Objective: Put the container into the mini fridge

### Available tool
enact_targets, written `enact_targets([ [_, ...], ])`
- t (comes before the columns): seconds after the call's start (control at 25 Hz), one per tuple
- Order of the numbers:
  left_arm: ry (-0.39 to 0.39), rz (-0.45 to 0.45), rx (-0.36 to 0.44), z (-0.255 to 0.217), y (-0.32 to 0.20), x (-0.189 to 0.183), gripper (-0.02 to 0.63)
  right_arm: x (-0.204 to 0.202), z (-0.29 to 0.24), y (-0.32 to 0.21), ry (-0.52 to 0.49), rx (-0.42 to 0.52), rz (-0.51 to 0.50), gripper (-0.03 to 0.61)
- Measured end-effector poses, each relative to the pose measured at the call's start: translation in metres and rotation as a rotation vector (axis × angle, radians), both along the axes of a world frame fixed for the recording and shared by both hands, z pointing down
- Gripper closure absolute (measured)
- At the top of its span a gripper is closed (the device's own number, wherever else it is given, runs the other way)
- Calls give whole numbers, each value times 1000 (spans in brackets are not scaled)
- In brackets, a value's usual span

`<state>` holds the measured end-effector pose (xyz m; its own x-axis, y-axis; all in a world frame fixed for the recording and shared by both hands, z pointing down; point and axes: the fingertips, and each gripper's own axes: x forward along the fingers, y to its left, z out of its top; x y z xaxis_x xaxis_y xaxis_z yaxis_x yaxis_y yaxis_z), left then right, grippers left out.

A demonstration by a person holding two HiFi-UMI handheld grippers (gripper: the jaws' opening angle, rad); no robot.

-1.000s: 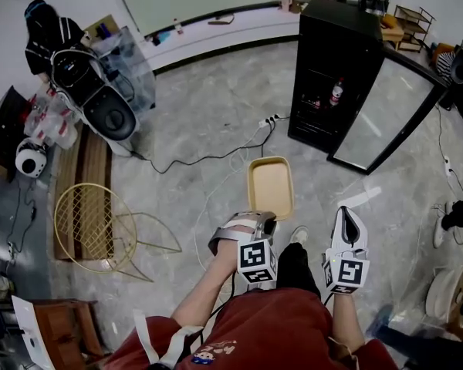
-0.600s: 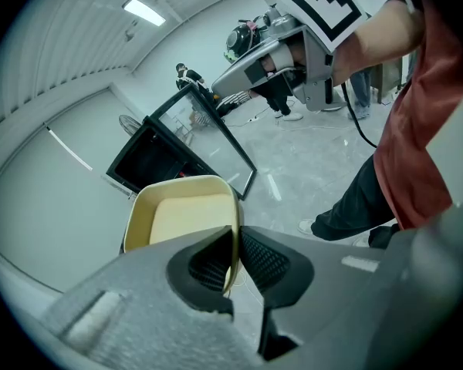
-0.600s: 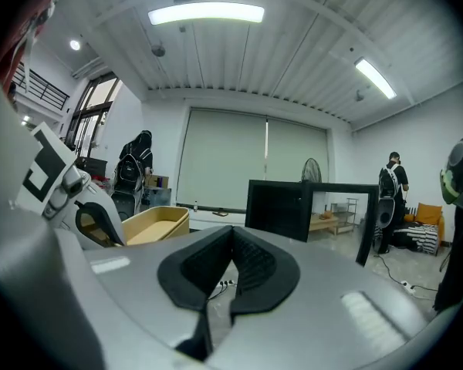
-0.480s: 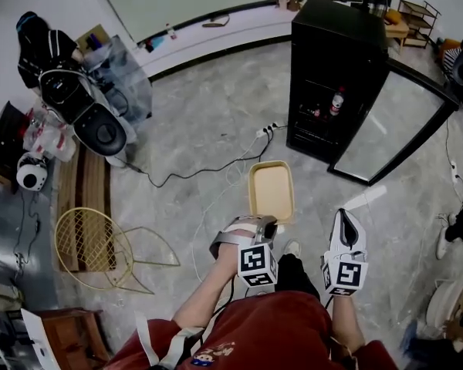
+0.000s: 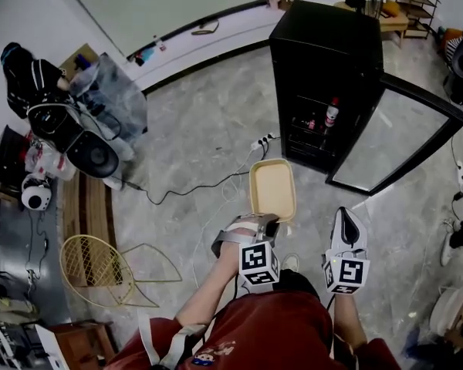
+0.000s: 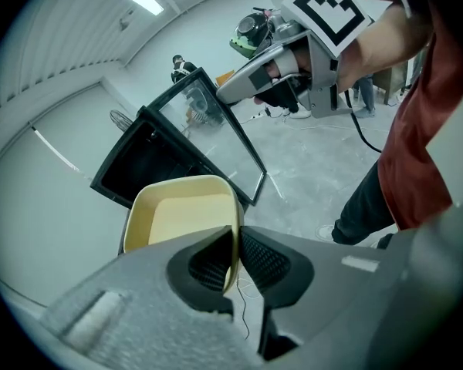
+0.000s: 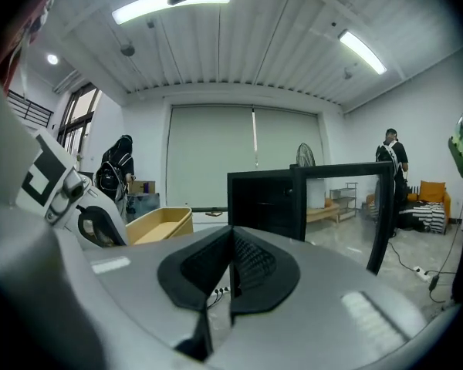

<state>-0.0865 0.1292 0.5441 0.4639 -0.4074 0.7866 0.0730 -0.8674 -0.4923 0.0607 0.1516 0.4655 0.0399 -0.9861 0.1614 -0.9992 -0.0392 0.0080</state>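
A shallow yellow container (image 5: 272,190) hangs over the floor, with my left gripper (image 5: 265,220) shut on its near rim. The left gripper view shows the pads pinching that rim (image 6: 233,241), with the container (image 6: 181,216) reaching toward the black mini fridge (image 6: 143,164). The mini fridge (image 5: 326,60) stands ahead with its glass door (image 5: 393,139) swung open to the right. A bottle (image 5: 332,112) stands on a shelf inside. My right gripper (image 5: 346,216) is beside the container on the right, shut and empty; its own view shows its pads together (image 7: 231,262).
A power strip (image 5: 263,141) and cables lie on the floor between me and the fridge. A gold wire chair (image 5: 100,264) sits at the left. Farther left are a person in black (image 5: 27,72) and cluttered equipment. A person (image 7: 390,154) stands beyond the door.
Both grippers and the container have moved forward together toward the fridge, which now looks closer and larger. The left gripper's hold on the container is the same.
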Motion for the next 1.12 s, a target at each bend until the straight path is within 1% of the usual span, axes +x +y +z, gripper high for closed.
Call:
enact_targets([
  [0.2,-5,4,12,-5,-37,38,580,35,-5,-35,2,14,1,577],
  [0.44,-14,30,18,-10,-65,58,580,52,-10,-55,14,10,10,577],
  [0.64,-5,60,5,-3,-88,70,580,59,-6,-76,18,9,37,577],
  [0.96,-3,135,4,-4,-165,104,580,82,-4,-144,16,-8,99,577],
  [1.12,4,176,-8,-4,-204,115,580,83,-2,-180,22,-31,115,577],
])
